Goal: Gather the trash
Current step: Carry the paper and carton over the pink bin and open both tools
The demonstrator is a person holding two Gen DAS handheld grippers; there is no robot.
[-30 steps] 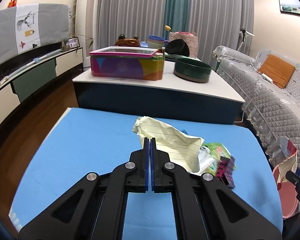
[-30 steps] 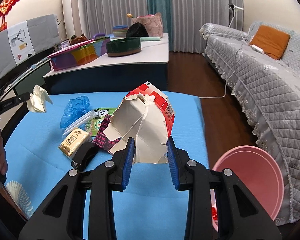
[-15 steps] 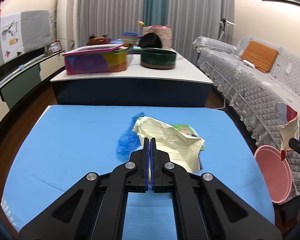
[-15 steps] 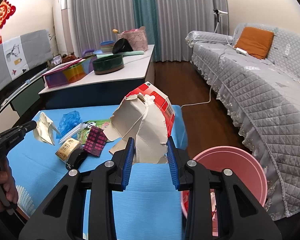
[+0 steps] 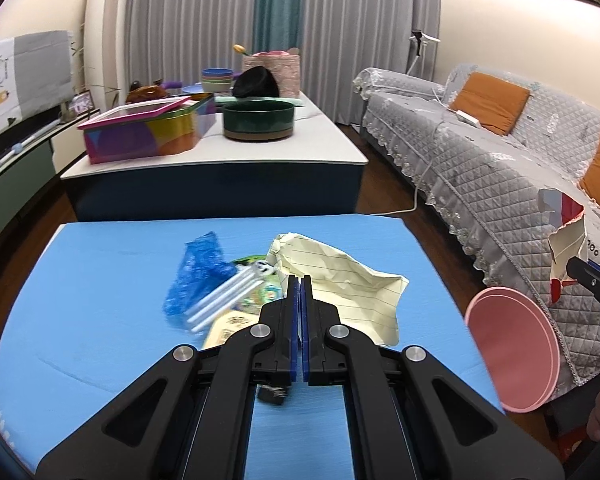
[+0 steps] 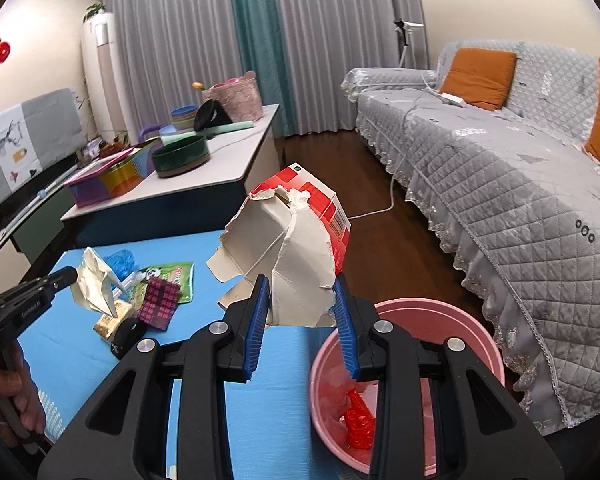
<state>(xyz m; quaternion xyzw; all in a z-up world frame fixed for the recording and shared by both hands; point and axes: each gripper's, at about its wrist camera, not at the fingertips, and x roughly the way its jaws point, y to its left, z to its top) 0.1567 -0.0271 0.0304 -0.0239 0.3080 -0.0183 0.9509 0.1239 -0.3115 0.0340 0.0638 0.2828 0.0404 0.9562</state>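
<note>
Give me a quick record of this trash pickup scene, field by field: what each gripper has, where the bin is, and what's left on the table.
left gripper: shut on crumpled lined paper
right gripper: shut on torn red carton
bin: pink basin beside the blue table, red scrap inside
left on table: blue plastic bag, white sticks, green wrapper, dark patterned packet, tan packet, small black item
</note>
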